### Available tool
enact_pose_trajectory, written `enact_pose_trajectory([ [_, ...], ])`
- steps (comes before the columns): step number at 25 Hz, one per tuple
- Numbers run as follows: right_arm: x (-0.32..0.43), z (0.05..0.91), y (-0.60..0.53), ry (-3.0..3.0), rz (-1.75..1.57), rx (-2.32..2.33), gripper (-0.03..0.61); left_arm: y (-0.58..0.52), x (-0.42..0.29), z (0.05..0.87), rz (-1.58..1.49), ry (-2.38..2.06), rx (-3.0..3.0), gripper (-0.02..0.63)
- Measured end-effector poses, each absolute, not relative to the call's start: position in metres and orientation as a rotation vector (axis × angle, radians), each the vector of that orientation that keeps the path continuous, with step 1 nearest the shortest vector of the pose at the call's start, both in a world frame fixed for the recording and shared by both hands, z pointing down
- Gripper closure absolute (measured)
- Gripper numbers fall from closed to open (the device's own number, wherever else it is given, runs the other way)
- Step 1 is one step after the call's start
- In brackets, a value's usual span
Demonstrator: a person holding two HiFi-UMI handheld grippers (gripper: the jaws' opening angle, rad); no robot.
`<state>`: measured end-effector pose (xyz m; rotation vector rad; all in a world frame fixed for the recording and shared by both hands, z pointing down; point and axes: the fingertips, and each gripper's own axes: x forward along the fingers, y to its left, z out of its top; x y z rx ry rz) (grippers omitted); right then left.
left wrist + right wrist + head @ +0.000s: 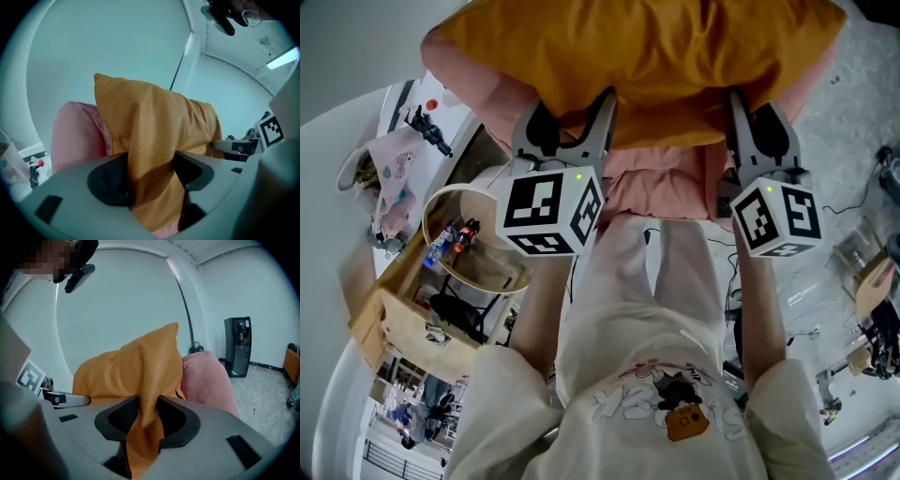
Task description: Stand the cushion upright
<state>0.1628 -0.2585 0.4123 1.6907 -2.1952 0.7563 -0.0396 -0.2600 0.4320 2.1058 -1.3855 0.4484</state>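
Left gripper (570, 117) and right gripper (757, 117) each pinch a cushion (647, 56) fold in their fingers (123, 417). Keep both level and settle its lower edge on the pink seat (652, 192) before releasing.

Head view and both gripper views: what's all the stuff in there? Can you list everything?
orange cushion: 1, orange, lying on the pink cushion
pink cushion: 1, pink, under the orange one
tub: 1, beige and round, at the person's left, small things inside
bag: 1, white with pictures, beyond the tub
cabinet: 1, black, by the far wall
shirt: 1, white with a cartoon print, on the person
left hand-held gripper: 1, grey with black pads, pinching the orange cushion's near edge
right hand-held gripper: 1, grey with black pads, pinching the same edge further right
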Motion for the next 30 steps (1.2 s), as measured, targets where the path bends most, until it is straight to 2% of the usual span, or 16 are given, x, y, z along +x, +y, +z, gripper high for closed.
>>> enact_pose_trajectory([
  [30, 0.168, 0.450, -0.275, -2.204, 0.688, 1.637, 0.410, -0.276, -0.039, 0.466, 0.392, -1.573, 2.127, 0.276],
])
